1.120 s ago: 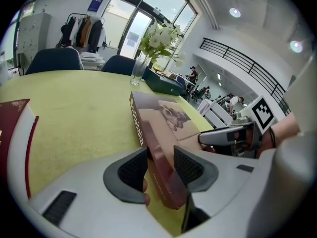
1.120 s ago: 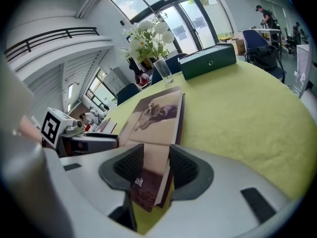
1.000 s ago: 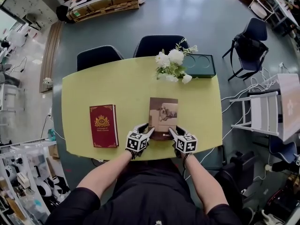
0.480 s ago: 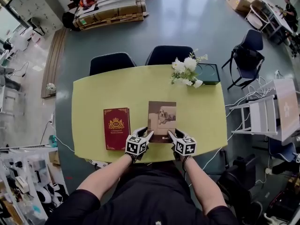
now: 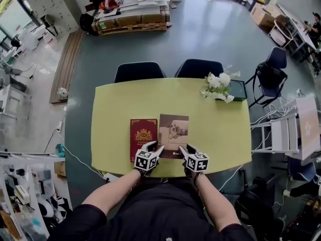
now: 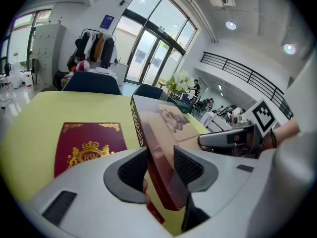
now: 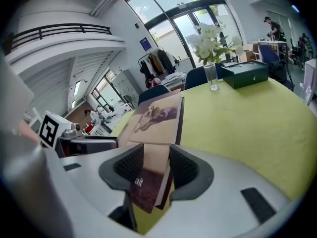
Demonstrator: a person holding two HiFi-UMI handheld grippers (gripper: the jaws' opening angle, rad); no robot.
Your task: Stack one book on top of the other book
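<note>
your left tongs (image 5: 156, 147) and right tongs (image 5: 184, 148) clench the flat brown book (image 5: 173, 130) — red gilt-crested book (image 5: 142, 134) just beside; glass vase (image 7: 213, 81) holds white flowers (image 7: 210, 39)

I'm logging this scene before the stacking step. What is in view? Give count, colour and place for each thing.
table: one, yellow-green, middle of the room
red book: one, dark red with a gold crest, flat on the table, left of the brown book
brown book: one, brown with a dog picture, held at its near edge
flowers: one bunch, white, far right corner of the table
box: one, dark green, beside the flowers
chairs: two, dark, behind the table
left gripper: one, white and grey, jaws closed on the brown book's near left corner
right gripper: one, white and grey, jaws closed on its near right corner
</note>
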